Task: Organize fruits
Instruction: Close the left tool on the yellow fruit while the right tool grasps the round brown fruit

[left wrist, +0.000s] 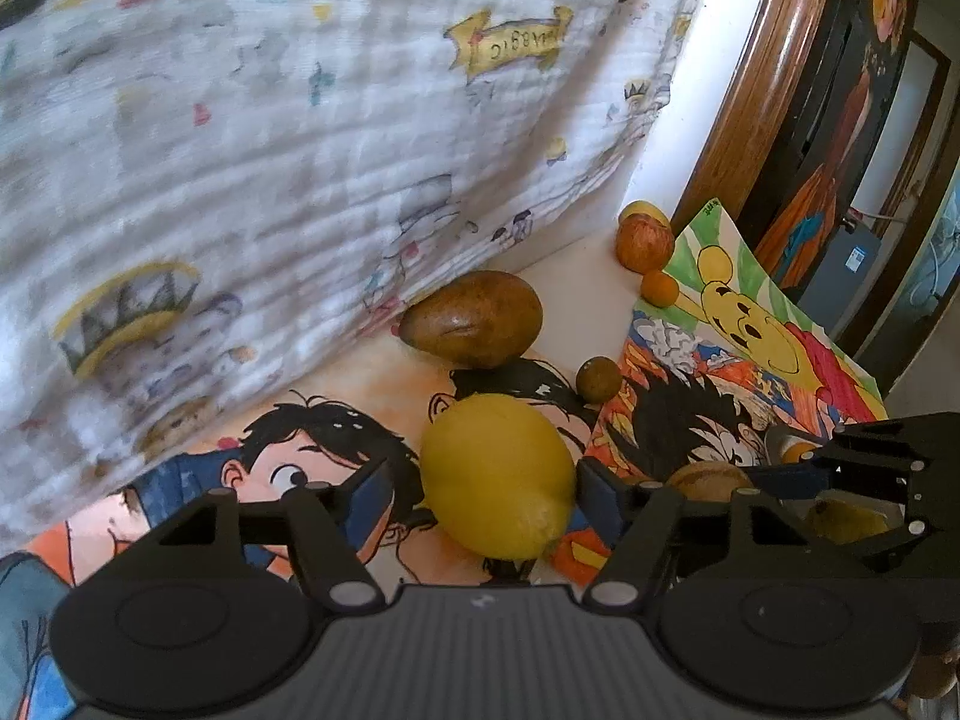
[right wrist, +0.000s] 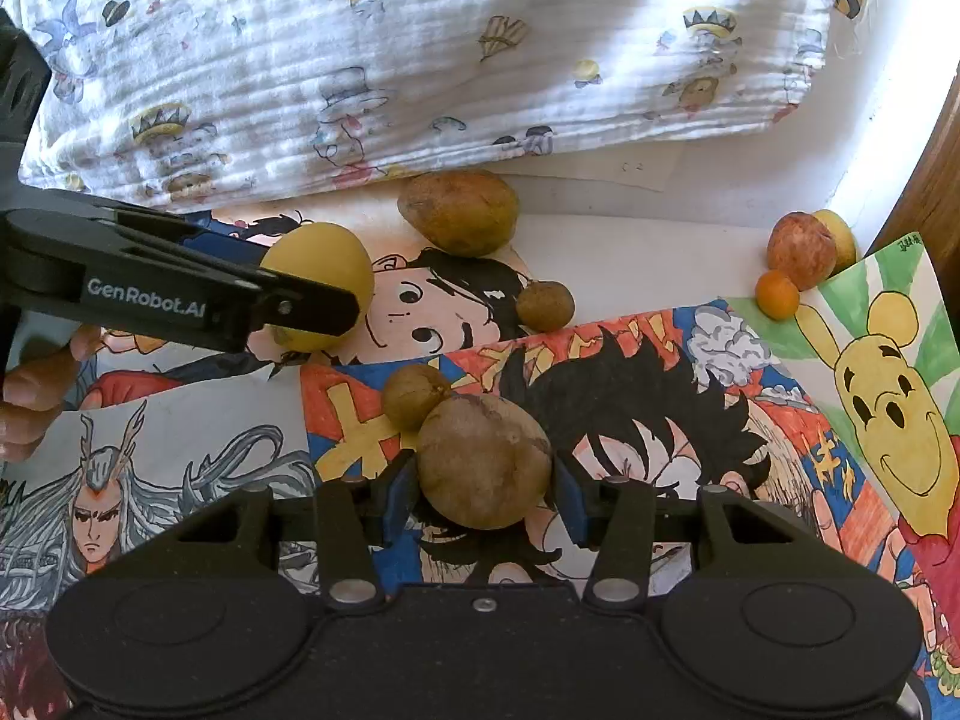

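- Left gripper is spread wide around the big round yellow fruit, a blue pad on each side; I can't tell if the pads actually touch it. From the right wrist view you can see the same yellow fruit half hidden behind the left gripper's black finger.
- Right gripper has its blue pads on both sides of the round brownish-tan fruit, looks like it's pinching it, though the right pad might have a tiny gap.
- Using the large oval brown mango-like fruit as the landmark: it sits at the back, right up against the white printed muslin cloth.
- Yellow fruit is in front of it and off to the left.
- A small round olive-brown fruit is just in front-right of it.
- Another small brown fruit lies further forward, touching the tan one in the right gripper.
- Way off to its right, near the corner: a red-yellow apple, a yellowish fruit tucked behind it, and a small orange citrus right in front of the apple.
- Everything sits on colourful cartoon drawings laid over the white bench.
- A hand shows at the left edge.
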A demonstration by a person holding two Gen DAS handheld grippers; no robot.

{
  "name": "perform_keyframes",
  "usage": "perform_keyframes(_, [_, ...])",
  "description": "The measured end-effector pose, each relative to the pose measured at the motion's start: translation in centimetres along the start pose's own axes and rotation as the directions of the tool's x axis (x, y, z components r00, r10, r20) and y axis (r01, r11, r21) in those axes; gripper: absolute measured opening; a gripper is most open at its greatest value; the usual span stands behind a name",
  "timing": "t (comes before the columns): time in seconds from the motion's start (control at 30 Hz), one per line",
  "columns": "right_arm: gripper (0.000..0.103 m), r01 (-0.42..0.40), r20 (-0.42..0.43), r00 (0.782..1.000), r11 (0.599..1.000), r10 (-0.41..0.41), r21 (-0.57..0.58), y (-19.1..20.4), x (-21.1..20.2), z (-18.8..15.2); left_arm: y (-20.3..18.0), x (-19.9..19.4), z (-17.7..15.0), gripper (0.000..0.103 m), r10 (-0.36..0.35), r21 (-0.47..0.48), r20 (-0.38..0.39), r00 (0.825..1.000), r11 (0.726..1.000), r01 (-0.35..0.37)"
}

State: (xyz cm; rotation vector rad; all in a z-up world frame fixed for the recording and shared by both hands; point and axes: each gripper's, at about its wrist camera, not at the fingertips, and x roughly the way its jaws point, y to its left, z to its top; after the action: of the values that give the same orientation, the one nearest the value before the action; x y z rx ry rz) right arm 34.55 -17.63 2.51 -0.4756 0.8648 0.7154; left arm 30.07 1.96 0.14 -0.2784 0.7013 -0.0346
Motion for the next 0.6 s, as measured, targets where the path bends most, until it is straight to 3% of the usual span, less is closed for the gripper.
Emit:
perform_keyframes(0.1, [0.05,0.001,0.0,1.0,1.0,-0.001,0.0,0.0,0.0,0.0,-0.1,0.3,0.0,0.07,-0.004,0.004,-0.005,1.0,1.0,0.004])
perform_keyframes(0.17, [0.05,0.002,0.0,1.0,1.0,-0.002,0.002,0.1,0.1,0.1,-0.1,0.5,-0.1,0.061,-0.03,-0.002,-0.013,0.999,1.0,0.03])
perform_keyframes(0.6, [0.049,0.003,0.063,0.998,0.996,-0.008,0.084,0.7,-1.9,-0.2,-0.8,-2.1,-0.9,0.06,-0.033,0.002,0.016,0.999,0.999,0.033])
